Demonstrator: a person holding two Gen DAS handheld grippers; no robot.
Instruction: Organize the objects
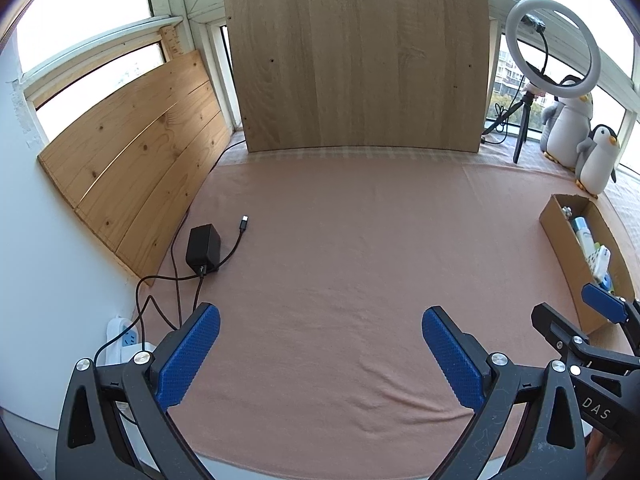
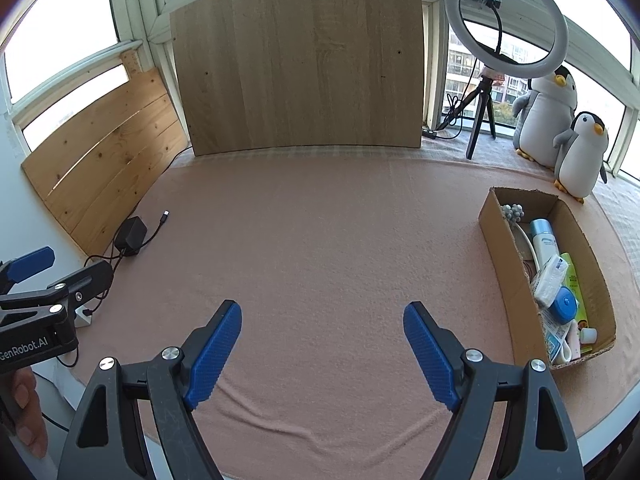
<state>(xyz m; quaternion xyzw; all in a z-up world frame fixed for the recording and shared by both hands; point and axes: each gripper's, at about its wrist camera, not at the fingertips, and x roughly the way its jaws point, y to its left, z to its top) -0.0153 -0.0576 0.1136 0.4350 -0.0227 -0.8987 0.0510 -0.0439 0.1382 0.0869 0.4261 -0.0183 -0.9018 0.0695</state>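
Cardboard box (image 2: 516, 280) is the landmark for this report; it lies on the pink cloth (image 2: 320, 240) and appears already loaded.

Tongs: the right gripper (image 2: 322, 350) has its jaws wide apart with nothing between them, poised above bare cloth just left of the box's near end. The left gripper (image 1: 320, 354) is likewise wide and empty, further left of the box. In the right wrist view its fingers show at the far left edge, with part of the person's hand (image 2: 24, 404) below them.

Risks, as judged:
- Only the black power adapter (image 1: 203, 250) and its cable plug (image 1: 244, 221) lie loose on the cloth, well apart from the box on the opposite side. The adapter seems wired to a white power strip (image 1: 124, 340); lifting it toward the box could drag the cord or unseat a plug.
- The box is crowded at its near end. Pushing anything further in could tip the small pieces by that end wall.
- The two grippers stand close together; a careless swing could knock one against the other.

Condition of the box: long, open-topped, plain brown, rough-cut rim. Inside, from far end to near: a grey knobbly item (image 2: 513, 212), a blue-capped bottle (image 2: 544, 242), a white packet (image 2: 550, 278), a green tube (image 2: 574, 280), a round blue item (image 2: 564, 305), and small pale items I cannot identify.
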